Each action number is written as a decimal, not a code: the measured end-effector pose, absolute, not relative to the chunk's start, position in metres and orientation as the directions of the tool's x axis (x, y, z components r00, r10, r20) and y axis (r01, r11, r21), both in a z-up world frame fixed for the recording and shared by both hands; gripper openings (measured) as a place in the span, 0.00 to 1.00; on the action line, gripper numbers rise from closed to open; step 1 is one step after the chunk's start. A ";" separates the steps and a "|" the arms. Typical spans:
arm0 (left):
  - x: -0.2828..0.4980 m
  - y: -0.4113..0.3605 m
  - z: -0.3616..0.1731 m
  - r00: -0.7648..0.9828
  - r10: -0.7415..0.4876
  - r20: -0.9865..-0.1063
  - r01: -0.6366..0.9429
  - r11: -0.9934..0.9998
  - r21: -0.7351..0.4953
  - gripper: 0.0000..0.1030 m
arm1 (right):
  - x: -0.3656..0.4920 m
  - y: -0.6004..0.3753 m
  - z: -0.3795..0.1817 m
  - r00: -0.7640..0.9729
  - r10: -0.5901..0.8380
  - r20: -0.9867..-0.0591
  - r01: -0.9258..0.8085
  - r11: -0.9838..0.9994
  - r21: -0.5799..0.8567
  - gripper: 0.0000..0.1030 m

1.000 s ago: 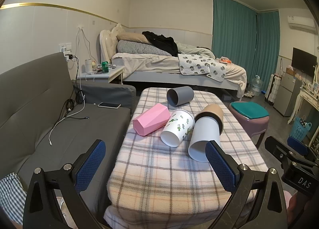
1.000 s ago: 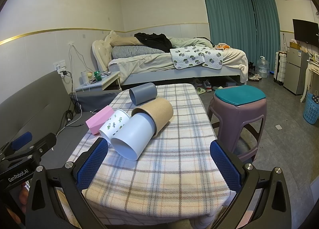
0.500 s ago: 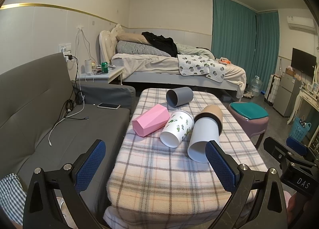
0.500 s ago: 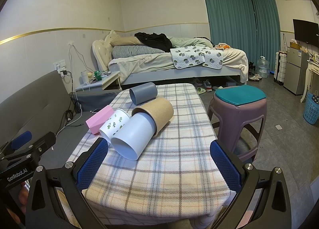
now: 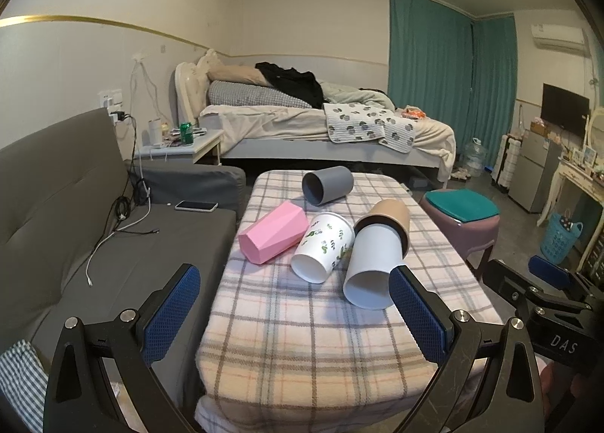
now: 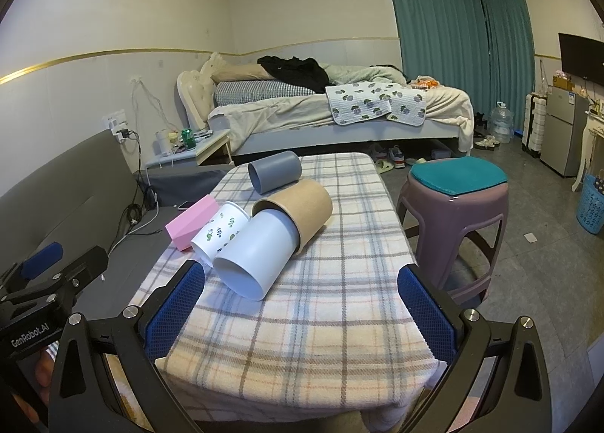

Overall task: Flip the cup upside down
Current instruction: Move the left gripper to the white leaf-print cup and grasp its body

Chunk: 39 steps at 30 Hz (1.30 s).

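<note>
Cups (image 5: pixel 372 267) lie sideways on the desk (image 5: pixel 309 319), likely light and stiff; grip mid-wall. Both grippers (image 5: pixel 294 314) (image 6: pixel 302 310) gape wide, empty.

A cream tablecloth (image 5: pixel 302 319) checked in grey and orange carries a pink faceted cup (image 5: pixel 272 233), a white cup with green leaf sprigs (image 5: pixel 324 246), a plain white cup (image 5: pixel 373 267), a tan cup (image 5: pixel 389 212) and a grey cup (image 5: pixel 327 184).

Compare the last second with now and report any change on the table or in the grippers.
Nothing has visibly changed. The five cups lie on their sides on the plaid tablecloth as before, and the left gripper and right gripper stay open and empty, short of the cups.
</note>
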<state>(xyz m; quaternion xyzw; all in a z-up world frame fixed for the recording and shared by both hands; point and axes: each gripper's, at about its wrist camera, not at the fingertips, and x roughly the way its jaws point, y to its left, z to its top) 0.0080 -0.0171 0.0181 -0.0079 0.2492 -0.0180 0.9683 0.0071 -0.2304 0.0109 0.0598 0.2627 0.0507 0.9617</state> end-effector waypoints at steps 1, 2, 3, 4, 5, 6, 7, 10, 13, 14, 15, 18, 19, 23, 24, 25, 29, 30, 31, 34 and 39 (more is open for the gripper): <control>0.011 -0.017 0.019 0.876 -0.034 -0.480 0.027 0.999 -0.023 1.00 | 0.008 -0.231 0.011 0.855 0.134 -0.502 -0.068 0.987 0.148 1.00; 0.015 -0.017 0.020 0.877 -0.035 -0.480 0.025 0.999 -0.027 1.00 | 0.010 -0.232 0.009 0.853 0.141 -0.503 -0.072 0.985 0.155 1.00; 0.021 -0.015 0.020 0.874 -0.045 -0.484 0.030 0.999 -0.040 1.00 | 0.017 -0.234 0.009 0.852 0.146 -0.502 -0.073 0.984 0.162 1.00; 0.027 -0.014 0.020 0.872 -0.048 -0.488 0.029 0.999 -0.046 1.00 | 0.020 -0.236 0.011 0.853 0.154 -0.498 -0.077 0.982 0.171 1.00; 0.033 -0.013 0.020 0.872 -0.043 -0.487 0.023 0.999 -0.048 1.00 | 0.023 -0.237 0.012 0.857 0.159 -0.490 -0.084 0.982 0.172 1.00; 0.041 -0.011 0.019 0.872 -0.038 -0.487 0.015 0.999 -0.051 1.00 | 0.026 -0.238 0.014 0.862 0.156 -0.482 -0.087 0.983 0.162 1.00; 0.049 -0.009 0.017 0.870 -0.036 -0.492 0.012 0.999 -0.052 1.00 | 0.032 -0.238 0.016 0.867 0.146 -0.476 -0.086 0.986 0.145 1.00; 0.079 -0.005 0.006 0.851 -0.044 -0.523 0.015 0.998 -0.059 1.00 | 0.051 -0.240 0.018 0.876 0.130 -0.465 -0.087 0.990 0.113 1.00; 0.106 -0.003 -0.009 0.828 -0.059 -0.557 0.029 0.998 -0.064 0.99 | 0.070 -0.246 0.015 0.877 0.119 -0.466 -0.068 0.990 0.124 1.00; 0.113 -0.004 -0.014 0.825 -0.072 -0.560 0.041 0.997 -0.068 0.99 | 0.076 -0.248 0.014 0.875 0.118 -0.470 -0.062 0.989 0.132 1.00; 0.120 -0.005 -0.018 0.823 -0.076 -0.563 0.053 0.997 -0.058 0.98 | 0.081 -0.251 0.012 0.873 0.115 -0.474 -0.054 0.989 0.141 1.00; 0.139 -0.010 -0.032 0.809 -0.089 -0.581 0.089 0.996 -0.029 0.98 | 0.094 -0.256 0.000 0.853 0.105 -0.511 -0.032 0.988 0.148 1.00; 0.143 -0.011 -0.036 0.806 -0.088 -0.586 0.095 0.995 -0.020 0.98 | 0.099 -0.257 -0.004 0.845 0.109 -0.524 -0.038 0.989 0.145 1.00; 0.157 -0.013 -0.050 0.787 -0.124 -0.604 0.138 0.990 -0.023 0.98 | 0.112 -0.260 -0.017 0.815 0.109 -0.569 -0.041 0.991 0.130 1.00; 0.160 -0.013 -0.053 0.780 -0.135 -0.611 0.150 0.988 -0.027 0.98 | 0.113 -0.262 -0.019 0.811 0.110 -0.575 -0.038 0.990 0.136 1.00; 0.163 -0.015 -0.056 0.773 -0.140 -0.618 0.157 0.987 -0.026 0.98 | 0.115 -0.263 -0.021 0.804 0.116 -0.583 -0.036 0.989 0.147 1.00; 0.169 -0.022 -0.067 0.747 -0.174 -0.642 0.209 0.978 -0.022 0.97 | 0.124 -0.269 -0.029 0.783 0.124 -0.610 -0.025 0.985 0.168 1.00; 0.170 -0.024 -0.069 0.742 -0.179 -0.646 0.219 0.976 -0.018 0.97 | 0.126 -0.269 -0.030 0.780 0.126 -0.613 -0.023 0.985 0.172 1.00; 0.171 -0.026 -0.073 0.733 -0.186 -0.654 0.231 0.973 -0.018 0.97 | 0.127 -0.271 -0.032 0.773 0.131 -0.621 -0.020 0.983 0.183 1.00; 0.175 -0.022 -0.079 0.713 -0.221 -0.666 0.243 0.968 -0.062 0.86 | 0.130 -0.276 -0.036 0.759 0.139 -0.636 -0.011 0.979 0.202 1.00; 0.183 -0.021 -0.082 0.664 -0.290 -0.689 0.289 0.950 -0.121 0.69 | 0.131 -0.277 -0.036 0.754 0.138 -0.642 -0.004 0.979 0.206 1.00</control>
